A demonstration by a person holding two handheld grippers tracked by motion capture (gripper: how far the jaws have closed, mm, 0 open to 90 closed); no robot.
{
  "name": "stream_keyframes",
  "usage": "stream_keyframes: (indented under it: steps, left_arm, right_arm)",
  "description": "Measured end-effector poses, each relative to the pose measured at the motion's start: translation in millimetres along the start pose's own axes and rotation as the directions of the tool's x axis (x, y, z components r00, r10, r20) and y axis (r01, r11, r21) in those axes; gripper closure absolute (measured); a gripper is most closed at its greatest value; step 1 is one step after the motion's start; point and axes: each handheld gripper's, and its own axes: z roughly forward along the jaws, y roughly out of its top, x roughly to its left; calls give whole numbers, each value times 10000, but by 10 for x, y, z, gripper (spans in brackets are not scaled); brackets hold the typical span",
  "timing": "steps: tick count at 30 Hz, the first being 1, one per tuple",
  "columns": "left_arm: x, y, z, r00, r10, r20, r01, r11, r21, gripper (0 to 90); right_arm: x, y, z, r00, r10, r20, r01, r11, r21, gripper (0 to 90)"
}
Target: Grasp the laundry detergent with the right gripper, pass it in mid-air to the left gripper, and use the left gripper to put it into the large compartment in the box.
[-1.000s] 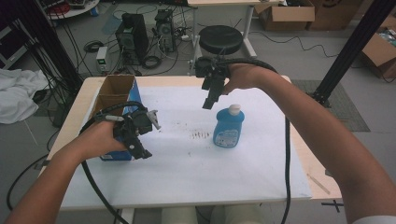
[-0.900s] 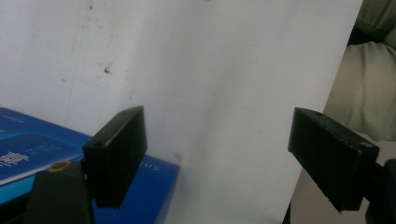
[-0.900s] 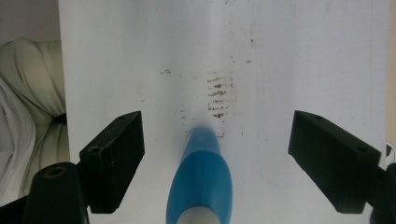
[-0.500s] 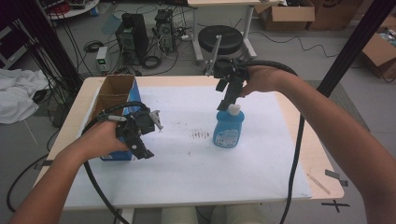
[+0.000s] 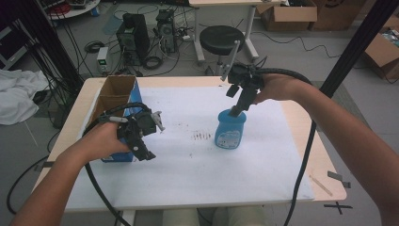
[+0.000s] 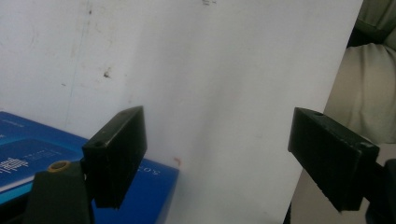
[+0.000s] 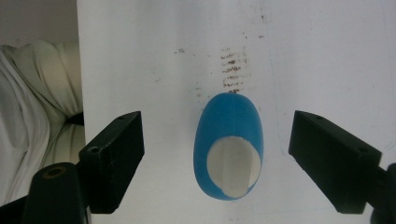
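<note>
Both forearms are bare, with no sleeves showing. Each hand grips a black handheld tool: the left gripper [image 5: 141,136] carries a small pale grey lever-like part on its far side, and the right gripper [image 5: 237,106] has a slim grey bar sticking up from its top. A thick black cable trails from each and loops back along the arm. Up close, the jaws are matte black rectangular blocks, each with a small screw hole near its end, and a brass-coloured ring sits on the black mount at the lower left. The person's trousers are light beige.

Grey floor [image 5: 301,61], black stool [image 5: 222,38]
</note>
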Motion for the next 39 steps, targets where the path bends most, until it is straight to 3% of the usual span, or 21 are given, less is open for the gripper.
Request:
stream_keyframes:
  steps: [21,39]
  left_arm:
    - [5,28,57,10000,-44,79,43,10000,74,202]
    - [37,90,99,9998,-43,177,41,9999,128,201]
  right_arm:
    - [6,-467,3,9975,629,333,-616,9974,-386,180]
    - [32,-807,145,9964,743,410,-668,9847,-1612,183]
